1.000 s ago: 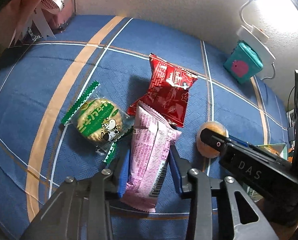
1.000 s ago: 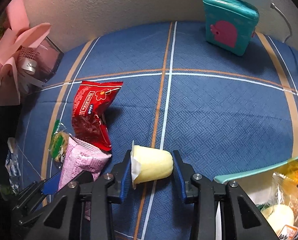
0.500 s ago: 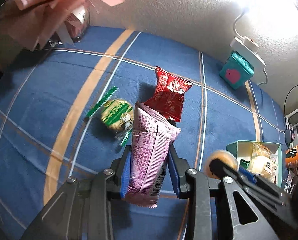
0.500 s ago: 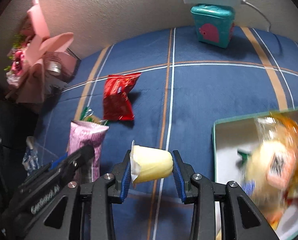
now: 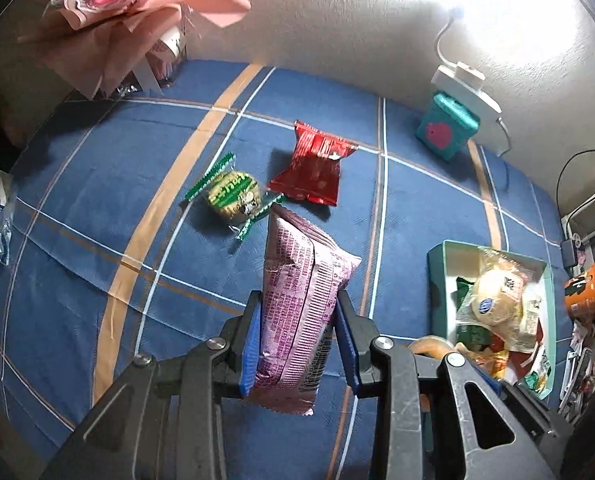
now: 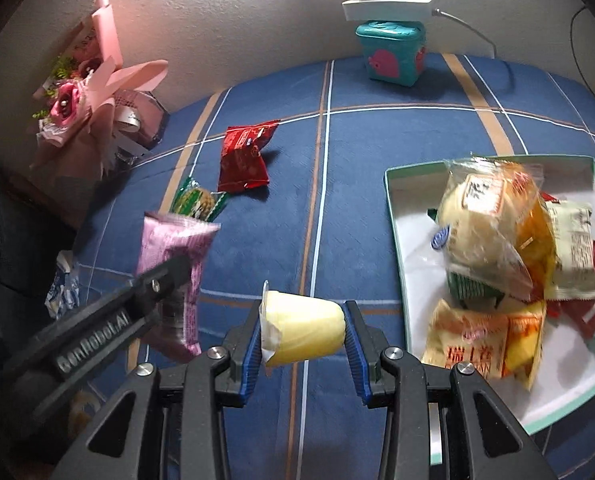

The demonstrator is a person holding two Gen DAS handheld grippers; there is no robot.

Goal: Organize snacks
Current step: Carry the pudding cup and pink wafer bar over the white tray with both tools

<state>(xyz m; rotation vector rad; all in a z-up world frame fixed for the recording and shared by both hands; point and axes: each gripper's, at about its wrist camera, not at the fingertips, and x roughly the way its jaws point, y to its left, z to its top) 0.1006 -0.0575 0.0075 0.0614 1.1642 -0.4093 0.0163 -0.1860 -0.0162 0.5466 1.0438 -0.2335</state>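
A: How far along is the snack sorting?

B: Partway, I'd say. The teal tray (image 6: pixel 393 216) near the right edge of the desk (image 6: pixel 377 136) already holds a heap of packets: a wrapped bun, an orange bag, a few others I can't read.

A: And the claws?

B: Both are loaded. The left claw (image 5: pixel 297 344) is clamped narrow on the pink packet (image 5: pixel 301 280), which hangs clear of the blue checked cloth. The right claw (image 6: pixel 303 338) is closed on the yellow pudding cup (image 6: pixel 301 330), held sideways with its foil lid against the left pad, just beside the tray's near corner.

A: So those two are bound for the tray?

B: That's my reading; neither is in it yet.

A: What's left on the desk?

B: Two snacks lie around the middle: the red packet (image 5: pixel 315 170) and, just beside it toward the left edge, the green-wrapped biscuit (image 5: pixel 233 196). After the two in hand are dropped, those remain.

A: The teal box (image 6: pixel 393 50) at the far edge?

B: Not a snack, as far as I can tell.
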